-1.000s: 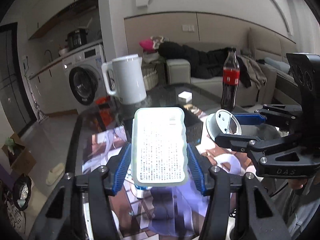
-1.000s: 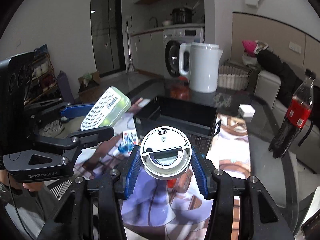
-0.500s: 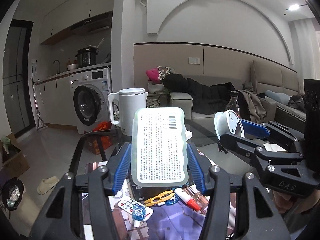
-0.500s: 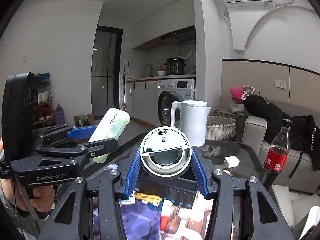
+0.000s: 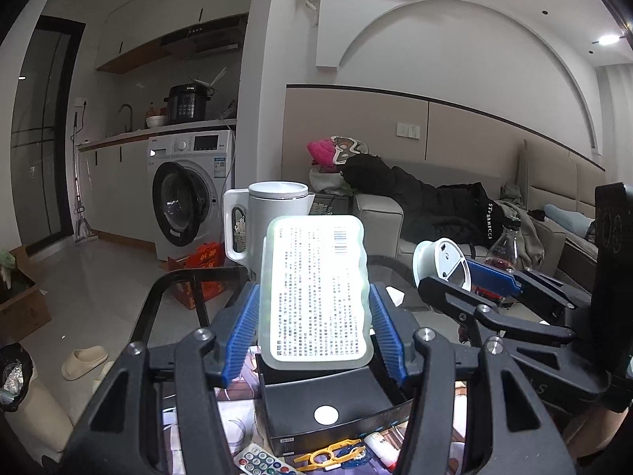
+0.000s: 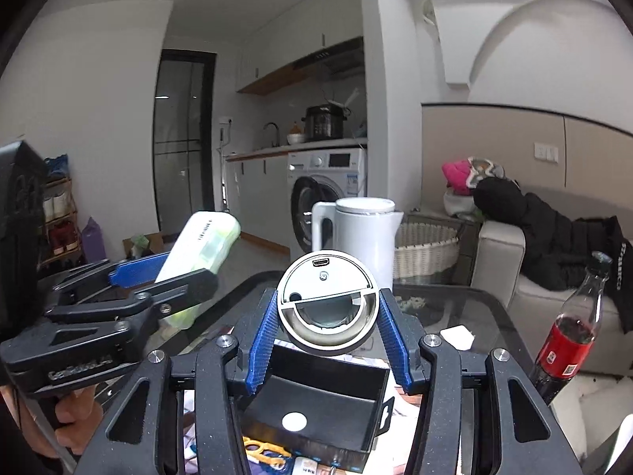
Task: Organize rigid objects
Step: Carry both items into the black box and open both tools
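Observation:
My left gripper (image 5: 314,336) is shut on a pale green flat pack (image 5: 314,291) with a printed label, held upright above the black storage box (image 5: 328,407). It also shows in the right wrist view (image 6: 201,265). My right gripper (image 6: 328,340) is shut on a round white device (image 6: 327,308) with a lens, held above the same black box (image 6: 316,407). The device also shows at the right of the left wrist view (image 5: 445,263). A remote control (image 5: 259,462), a yellow tool (image 5: 330,450) and a small tube (image 5: 381,449) lie on the table in front of the box.
A white kettle (image 6: 362,237) stands at the far side of the glass table (image 6: 447,308). A cola bottle (image 6: 569,340) stands at the right edge, a small white block (image 6: 457,336) near it. A washing machine, wicker basket and sofa lie beyond.
Both grippers have risen and tilted up with their objects still held. The view went from looking down at the table to looking across the room.

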`<state>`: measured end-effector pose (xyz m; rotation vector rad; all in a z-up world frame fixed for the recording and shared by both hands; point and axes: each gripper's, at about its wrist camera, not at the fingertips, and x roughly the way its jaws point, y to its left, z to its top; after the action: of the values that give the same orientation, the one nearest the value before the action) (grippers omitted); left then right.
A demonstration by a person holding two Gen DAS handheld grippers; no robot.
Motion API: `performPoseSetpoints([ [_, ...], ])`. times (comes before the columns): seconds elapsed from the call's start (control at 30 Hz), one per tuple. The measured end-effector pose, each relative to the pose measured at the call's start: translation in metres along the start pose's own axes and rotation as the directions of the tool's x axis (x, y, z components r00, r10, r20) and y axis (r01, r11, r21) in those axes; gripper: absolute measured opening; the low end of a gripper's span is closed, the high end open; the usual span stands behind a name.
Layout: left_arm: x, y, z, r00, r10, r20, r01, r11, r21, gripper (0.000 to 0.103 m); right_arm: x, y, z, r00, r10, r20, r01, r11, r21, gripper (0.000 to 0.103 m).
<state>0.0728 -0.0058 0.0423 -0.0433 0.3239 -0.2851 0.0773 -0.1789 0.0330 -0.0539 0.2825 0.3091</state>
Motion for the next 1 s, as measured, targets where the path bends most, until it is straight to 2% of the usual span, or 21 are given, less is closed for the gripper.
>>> performPoseSetpoints([
  [0.2,0.033,0.002,-0.005,0.995,0.022,-0.101,-0.024,0.999,-0.021,0.055,0.044,-0.019,0.001,0.996,-0.01,-0.085,0.014,0.999,0.045,0.05],
  [0.33,0.059,0.002,-0.016,0.976,0.022,-0.217,-0.029,0.999,-0.031,0.055,0.074,-0.026,-0.009,0.98,-0.011,-0.198,0.024,0.998,0.061,0.05],
  [0.4,0.07,0.001,-0.023,0.961,0.013,-0.275,-0.021,0.999,-0.028,0.055,0.092,-0.03,-0.017,0.961,0.003,-0.277,0.017,0.997,0.072,0.05],
  [0.47,0.079,0.0,-0.029,0.948,0.037,-0.317,-0.045,0.999,-0.018,0.055,0.11,-0.033,-0.03,0.923,0.042,-0.382,-0.007,0.996,0.093,0.05],
  [0.53,0.088,0.0,-0.033,0.929,0.028,-0.368,-0.037,0.999,-0.018,0.055,0.125,-0.038,-0.041,0.887,0.058,-0.459,-0.008,0.994,0.109,0.05],
  [0.63,0.1,-0.002,-0.043,0.898,0.024,-0.439,-0.032,0.999,-0.012,0.055,0.138,-0.044,-0.053,0.853,0.071,-0.518,-0.008,0.992,0.124,0.05],
  [0.77,0.11,-0.009,-0.052,0.869,0.016,-0.494,-0.019,1.0,-0.001,0.055,0.14,-0.046,-0.064,0.83,0.078,-0.553,-0.013,0.993,0.121,0.05],
  [1.0,0.116,-0.004,-0.055,0.837,0.0,-0.547,-0.013,1.0,-0.02,0.055,0.138,-0.043,-0.077,0.798,0.116,-0.591,-0.04,0.989,0.141,0.05],
])
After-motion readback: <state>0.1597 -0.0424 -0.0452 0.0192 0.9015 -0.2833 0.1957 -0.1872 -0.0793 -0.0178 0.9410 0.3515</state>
